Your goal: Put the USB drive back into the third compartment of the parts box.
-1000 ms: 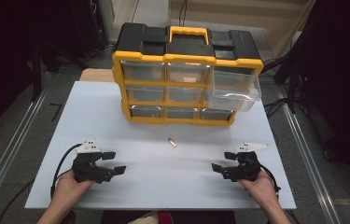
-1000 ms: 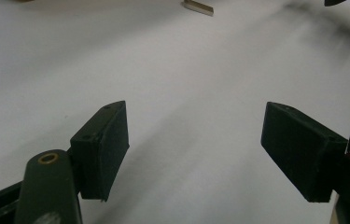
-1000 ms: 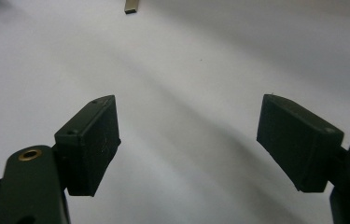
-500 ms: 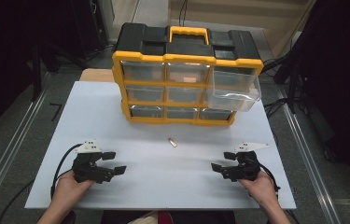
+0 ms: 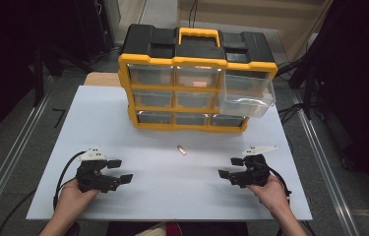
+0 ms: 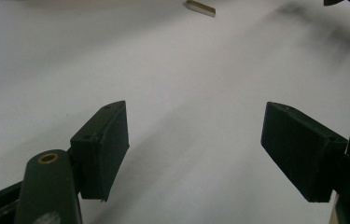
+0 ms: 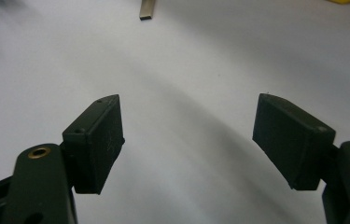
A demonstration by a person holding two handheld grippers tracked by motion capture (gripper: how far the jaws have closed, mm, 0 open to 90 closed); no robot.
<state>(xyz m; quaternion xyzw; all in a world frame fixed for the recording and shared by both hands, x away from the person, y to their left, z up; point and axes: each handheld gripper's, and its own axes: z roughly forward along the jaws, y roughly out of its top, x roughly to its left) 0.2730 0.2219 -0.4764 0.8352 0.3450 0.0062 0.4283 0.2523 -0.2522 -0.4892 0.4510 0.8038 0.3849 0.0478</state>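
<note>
Yellow organiser (image 5: 198, 93) behind metal piece (image 5: 181, 149); one drawer (image 5: 245, 95) out.

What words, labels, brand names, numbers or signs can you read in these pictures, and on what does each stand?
None can be read.
Organizer box: no legible brand or label on its black top or yellow frame.
Clear drawers: no labels.
Small metal piece: too small to tell.
White table: bare of print.

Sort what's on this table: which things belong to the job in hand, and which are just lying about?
Belongs to the job:
- small metal piece on the white table
- left gripper, open
- right gripper, open, jaws just closing slightly, nothing between them
- pulled-out clear drawer, likely

Lying about:
- the drawer cabinet with its closed drawers
- cables on the floor
</note>
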